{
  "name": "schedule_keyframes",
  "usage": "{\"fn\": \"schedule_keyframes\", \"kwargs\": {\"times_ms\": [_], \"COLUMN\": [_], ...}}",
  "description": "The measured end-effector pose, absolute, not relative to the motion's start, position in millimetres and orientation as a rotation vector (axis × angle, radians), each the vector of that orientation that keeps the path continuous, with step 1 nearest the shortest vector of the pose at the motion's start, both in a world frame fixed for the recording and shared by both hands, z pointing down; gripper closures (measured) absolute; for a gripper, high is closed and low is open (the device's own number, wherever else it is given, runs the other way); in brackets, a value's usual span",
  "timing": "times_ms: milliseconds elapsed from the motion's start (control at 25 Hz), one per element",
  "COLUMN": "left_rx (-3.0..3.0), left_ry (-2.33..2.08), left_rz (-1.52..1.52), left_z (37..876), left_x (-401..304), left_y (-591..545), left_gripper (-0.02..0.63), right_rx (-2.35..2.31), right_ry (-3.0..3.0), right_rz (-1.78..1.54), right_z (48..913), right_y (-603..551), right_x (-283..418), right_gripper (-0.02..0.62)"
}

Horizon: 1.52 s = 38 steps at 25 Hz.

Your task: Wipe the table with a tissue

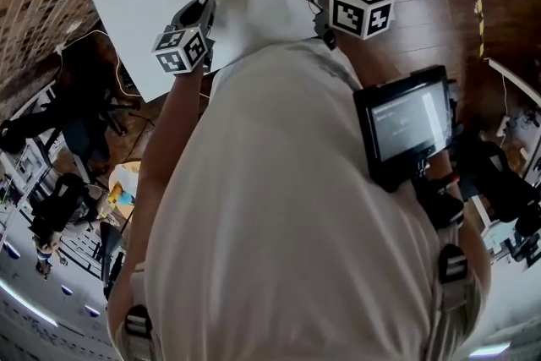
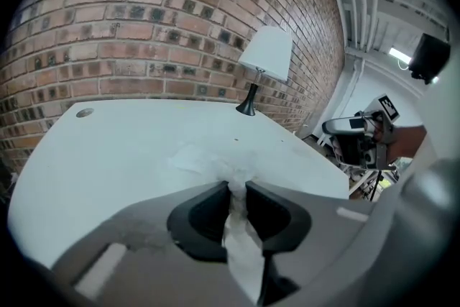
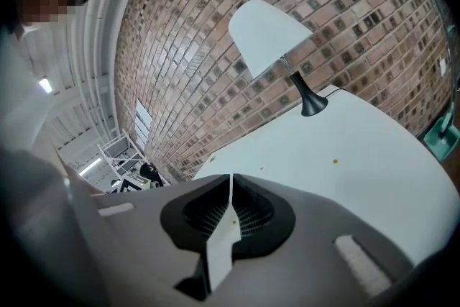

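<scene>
White tissue (image 2: 243, 244) is pinched in the left claw (image 2: 237, 187), and its crumpled front end sits bunched on the white table (image 2: 100, 154) just past the tips. The right claw (image 3: 230, 182) is pressed together with nothing in it, over the table. Further back there's a white lamp (image 2: 264, 57) by the brick wall (image 2: 144, 25).

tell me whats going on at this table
A person holds a gripper in each hand over a white table. The left gripper has its jaws pinched on a crumpled white tissue, whose loose end lies on the tabletop. The right gripper is shut and empty, off to the side. A lamp stands by the brick wall.
</scene>
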<state>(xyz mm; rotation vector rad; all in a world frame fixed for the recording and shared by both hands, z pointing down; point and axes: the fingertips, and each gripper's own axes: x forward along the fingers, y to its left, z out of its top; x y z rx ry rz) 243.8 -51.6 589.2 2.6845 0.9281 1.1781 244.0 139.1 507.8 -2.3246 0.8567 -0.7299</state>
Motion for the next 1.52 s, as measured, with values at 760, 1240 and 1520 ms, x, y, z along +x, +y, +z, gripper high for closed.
{"fn": "schedule_keyframes", "kwargs": {"times_ms": [760,1240,1520], "left_rx": [2.777,2.932,2.963], "left_ry": [1.076,0.968,1.028], "left_rz": [1.303,1.428,1.435], "left_z": [614,638,639], "left_x": [244,256,251], "left_y": [-16,-9,-1], "left_gripper": [0.537,0.534,0.537], "right_rx": [-2.328,-2.340,-2.341], "right_ry": [0.699,0.564,0.524], "right_rz": [-0.721,-0.725,-0.722], "right_z": [523,533,536], "right_y": [172,203,210], "right_x": [210,194,190], "right_gripper": [0.578,0.577,0.577]}}
